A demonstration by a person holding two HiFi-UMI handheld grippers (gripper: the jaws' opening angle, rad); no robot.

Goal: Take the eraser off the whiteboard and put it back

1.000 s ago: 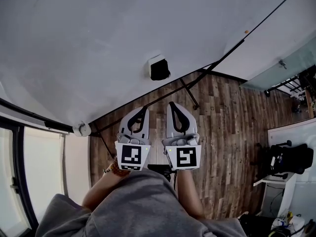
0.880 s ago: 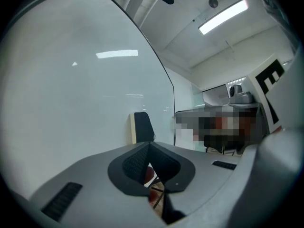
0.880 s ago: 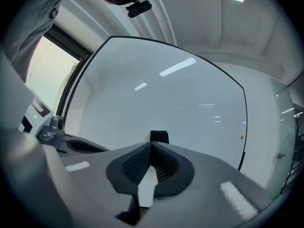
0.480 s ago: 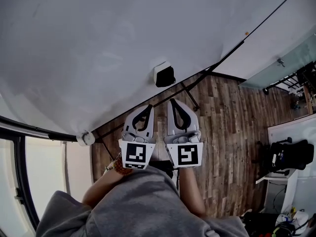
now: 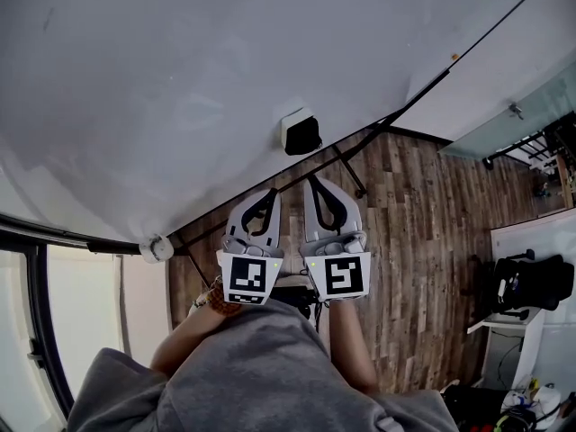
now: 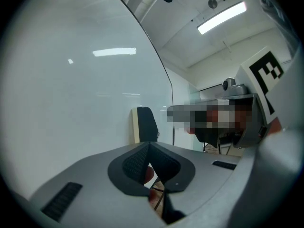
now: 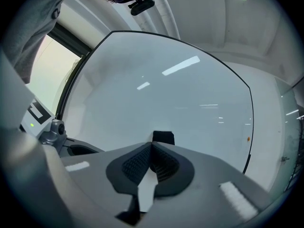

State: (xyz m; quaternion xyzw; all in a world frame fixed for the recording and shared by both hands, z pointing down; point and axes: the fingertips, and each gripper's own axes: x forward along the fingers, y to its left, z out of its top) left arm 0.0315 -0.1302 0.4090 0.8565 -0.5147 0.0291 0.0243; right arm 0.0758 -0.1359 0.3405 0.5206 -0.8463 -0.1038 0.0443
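the whiteboard (image 5: 180,79) filled the upper left of the head view. its face was white and glossy, and it carried strip-light reflections in both gripper views. the eraser (image 5: 300,134) was stuck to the board near its lower edge, pale layer against the board and black body outward.

my left gripper (image 5: 267,194) and right gripper (image 5: 315,182) were held side by side, pointing at the board just below the eraser and apart from it. each had its jaws brought together at the tips, with nothing between them.

a small orange dot (image 5: 454,58) sat on the board close to its black frame at the right. black stand legs (image 5: 346,171) ran down to a dark wood-plank floor (image 5: 423,232). a window (image 5: 81,304) stood at the left of the room. a glass partition (image 5: 531,120) and a black chair (image 5: 531,286) stood at the right. a ceiling light (image 6: 222,17) was lit overhead.
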